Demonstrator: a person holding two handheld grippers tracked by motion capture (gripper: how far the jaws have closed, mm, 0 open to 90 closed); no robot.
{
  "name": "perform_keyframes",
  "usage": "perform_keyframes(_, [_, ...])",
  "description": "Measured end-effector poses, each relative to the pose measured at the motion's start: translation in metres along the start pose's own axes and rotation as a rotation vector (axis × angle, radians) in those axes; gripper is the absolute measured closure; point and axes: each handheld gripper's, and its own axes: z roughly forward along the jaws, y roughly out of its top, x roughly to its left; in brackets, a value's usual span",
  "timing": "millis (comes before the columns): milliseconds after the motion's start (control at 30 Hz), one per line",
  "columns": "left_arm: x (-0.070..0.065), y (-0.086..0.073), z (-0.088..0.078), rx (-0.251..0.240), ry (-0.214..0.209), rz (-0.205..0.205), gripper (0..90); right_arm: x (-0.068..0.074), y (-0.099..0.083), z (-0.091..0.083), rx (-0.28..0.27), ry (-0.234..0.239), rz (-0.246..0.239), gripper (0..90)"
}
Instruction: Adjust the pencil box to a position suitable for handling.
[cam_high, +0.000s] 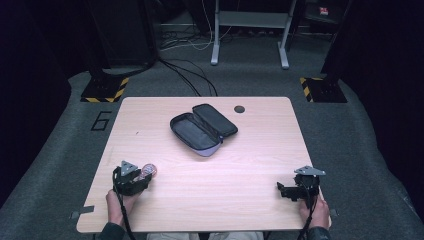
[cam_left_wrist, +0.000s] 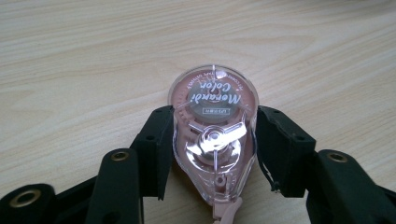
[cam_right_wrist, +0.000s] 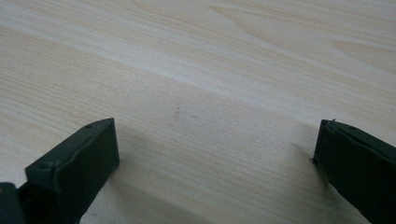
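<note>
A clear pink correction-tape dispenser (cam_left_wrist: 212, 135) lies flat on the wooden table (cam_high: 250, 165) near its front left corner, where the high view shows it as a small pink disc (cam_high: 149, 171). My left gripper (cam_left_wrist: 215, 114) has a jaw on each side of the dispenser, close against it but not squeezing, so it is open; in the high view this gripper (cam_high: 142, 177) sits just left of the disc. My right gripper (cam_high: 281, 189) rests at the front right of the table. Its jaws (cam_right_wrist: 217, 123) stand wide open over bare wood.
An open dark pencil case (cam_high: 202, 129) with a grey lining lies at the middle back of the table. A small dark round hole (cam_high: 239, 108) sits near the back edge. Black stands and cables are on the floor beyond the table.
</note>
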Motion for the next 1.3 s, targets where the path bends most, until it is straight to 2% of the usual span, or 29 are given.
perform_keyframes(33, [0.000, 0.000, 0.000, 0.001, 0.000, -0.002, 46.6, 0.000, 0.000, 0.000, 0.000, 0.000, 0.000, 0.0])
perform_keyframes(167, [0.000, 0.003, -0.004, 0.024, -0.031, -0.001, 30.3, 0.000, 0.000, 0.000, 0.000, 0.000, 0.001, 0.0])
perform_keyframes(233, [-0.001, 0.005, -0.007, 0.009, -0.017, 0.003, 24.2, 0.000, 0.000, 0.000, -0.001, 0.000, 0.001, 0.0])
perform_keyframes(300, [-0.002, 0.007, -0.012, 0.008, -0.022, 0.002, 23.1, 0.000, 0.000, 0.000, -0.001, 0.000, 0.001, 0.0])
perform_keyframes(333, [-0.002, 0.009, -0.013, 0.003, -0.020, 0.002, 18.8, 0.000, 0.000, 0.000, 0.000, 0.000, 0.001, 0.0])
perform_keyframes(500, [-0.007, 0.023, -0.022, -0.008, -0.037, 0.033, 15.0, 0.000, 0.000, 0.000, 0.000, 0.000, 0.001, 0.0])
perform_keyframes(533, [-0.008, 0.026, -0.022, -0.016, -0.042, 0.035, 14.8, 0.000, 0.000, 0.000, 0.000, 0.000, 0.001, 0.0])
perform_keyframes(600, [-0.011, 0.037, -0.020, -0.001, -0.055, 0.049, 10.9, 0.000, 0.000, 0.000, 0.001, 0.003, 0.002, 0.0])
perform_keyframes(633, [-0.011, 0.037, -0.020, -0.001, -0.055, 0.049, 10.5, 0.000, 0.000, 0.000, 0.001, 0.003, 0.002, 0.0])
perform_keyframes(733, [-0.017, 0.053, -0.018, -0.015, -0.076, 0.075, 8.7, 0.000, 0.000, 0.000, 0.001, 0.003, 0.001, 0.0])
perform_keyframes(767, [-0.017, 0.053, -0.018, -0.015, -0.076, 0.075, 8.1, 0.000, 0.000, 0.000, 0.001, 0.003, 0.001, 0.0])
perform_keyframes(800, [-0.021, 0.059, -0.015, -0.026, -0.089, 0.074, 8.1, 0.000, 0.000, 0.000, 0.000, 0.004, 0.002, 0.0])
perform_keyframes(833, [-0.024, 0.066, -0.013, -0.019, -0.101, 0.093, 6.9, 0.000, 0.000, 0.000, 0.000, 0.004, 0.002, 0.0])
perform_keyframes(900, [-0.028, 0.071, -0.011, -0.031, -0.105, 0.101, 6.6, 0.000, 0.000, 0.000, 0.000, 0.004, 0.002, 0.0])
perform_keyframes(933, [-0.030, 0.076, -0.010, -0.027, -0.122, 0.110, 6.2, 0.000, 0.000, 0.000, 0.001, 0.003, 0.002, 0.0])
perform_keyframes(967, [-0.035, 0.083, -0.006, -0.022, -0.137, 0.137, 5.2, 0.000, 0.000, 0.000, 0.000, 0.004, 0.001, 0.0])
perform_keyframes(1000, [-0.035, 0.083, -0.006, -0.022, -0.137, 0.137, 4.8, 0.000, 0.000, 0.000, 0.000, 0.004, 0.001, 0.0])
perform_keyframes(1067, [-0.042, 0.093, -0.001, -0.021, -0.165, 0.157, 4.6, 0.000, 0.000, 0.000, -0.001, 0.004, 0.001, 0.0])
perform_keyframes(1300, [-0.065, 0.117, 0.023, -0.012, -0.213, 0.206, 3.7, 0.000, 0.000, 0.000, 0.000, 0.004, 0.001, 0.0])
